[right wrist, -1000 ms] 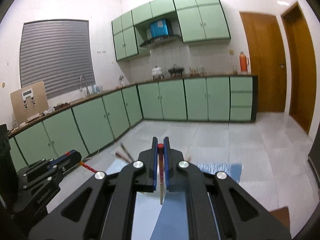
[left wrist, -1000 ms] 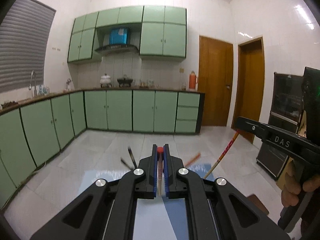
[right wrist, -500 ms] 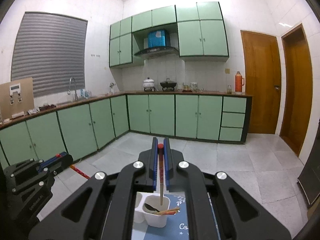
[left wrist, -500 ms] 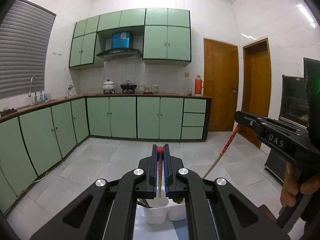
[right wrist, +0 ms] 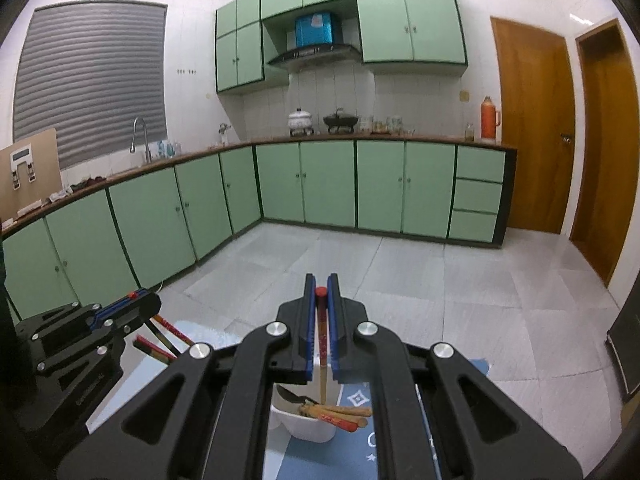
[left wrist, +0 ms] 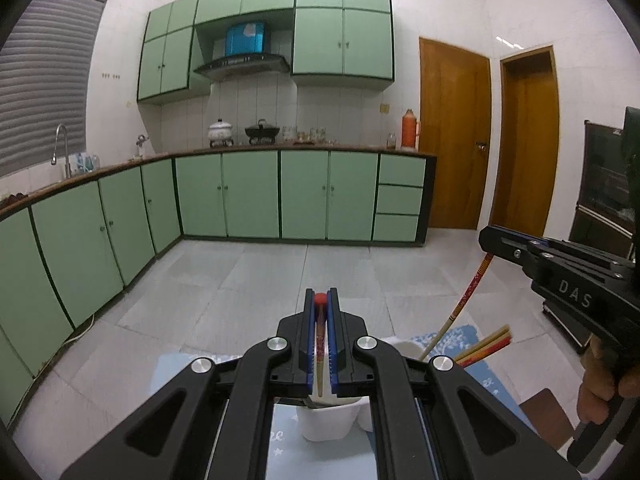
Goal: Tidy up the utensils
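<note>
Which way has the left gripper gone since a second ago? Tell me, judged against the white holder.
Yes. The left gripper has moved forward and down toward the white holder, which was out of sight earlier and now sits right under its chopstick.

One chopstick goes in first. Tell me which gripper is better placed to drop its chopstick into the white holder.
Right, probably. The right gripper is shut on a chopstick whose tip hangs over the holder opening. The left gripper also grips one, but its tip sits near the holder's rim.
</note>
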Demonstrator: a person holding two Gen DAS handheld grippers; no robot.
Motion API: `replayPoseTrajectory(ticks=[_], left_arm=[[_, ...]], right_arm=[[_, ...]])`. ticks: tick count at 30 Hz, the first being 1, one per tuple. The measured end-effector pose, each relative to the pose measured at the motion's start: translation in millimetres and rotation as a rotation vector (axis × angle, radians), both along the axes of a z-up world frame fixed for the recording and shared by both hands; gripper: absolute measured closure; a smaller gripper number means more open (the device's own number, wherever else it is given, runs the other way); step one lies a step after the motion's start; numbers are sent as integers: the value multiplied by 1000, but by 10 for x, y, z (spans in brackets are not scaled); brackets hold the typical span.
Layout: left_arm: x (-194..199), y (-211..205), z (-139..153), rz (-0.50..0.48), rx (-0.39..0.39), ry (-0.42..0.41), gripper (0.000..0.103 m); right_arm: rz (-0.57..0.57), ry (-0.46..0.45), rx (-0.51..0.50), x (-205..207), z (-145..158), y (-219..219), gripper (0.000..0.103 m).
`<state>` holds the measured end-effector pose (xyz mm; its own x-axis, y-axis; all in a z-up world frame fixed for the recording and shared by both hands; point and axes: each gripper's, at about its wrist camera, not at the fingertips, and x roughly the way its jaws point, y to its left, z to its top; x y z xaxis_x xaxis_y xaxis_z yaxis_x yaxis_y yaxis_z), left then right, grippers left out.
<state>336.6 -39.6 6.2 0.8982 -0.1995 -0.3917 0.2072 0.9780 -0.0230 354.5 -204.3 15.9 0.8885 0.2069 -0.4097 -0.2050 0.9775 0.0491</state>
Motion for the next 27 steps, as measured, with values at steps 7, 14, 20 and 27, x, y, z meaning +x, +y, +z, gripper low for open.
replayPoseTrajectory(ticks=[7, 14, 20, 27], left_arm=[[154, 6, -231, -6, 8, 64, 97], [87, 68, -180, 10, -3, 47, 88], [-156, 148, -49, 25, -24, 2, 61], [-548, 230, 21, 30, -39, -23, 39]], right_arm=[[26, 71, 1, 121, -220, 87, 91], [-31, 26, 28, -57, -148, -76, 80], [-64, -17, 58, -358, -30, -243, 59], [-65, -47, 24, -865, -7, -252, 30]])
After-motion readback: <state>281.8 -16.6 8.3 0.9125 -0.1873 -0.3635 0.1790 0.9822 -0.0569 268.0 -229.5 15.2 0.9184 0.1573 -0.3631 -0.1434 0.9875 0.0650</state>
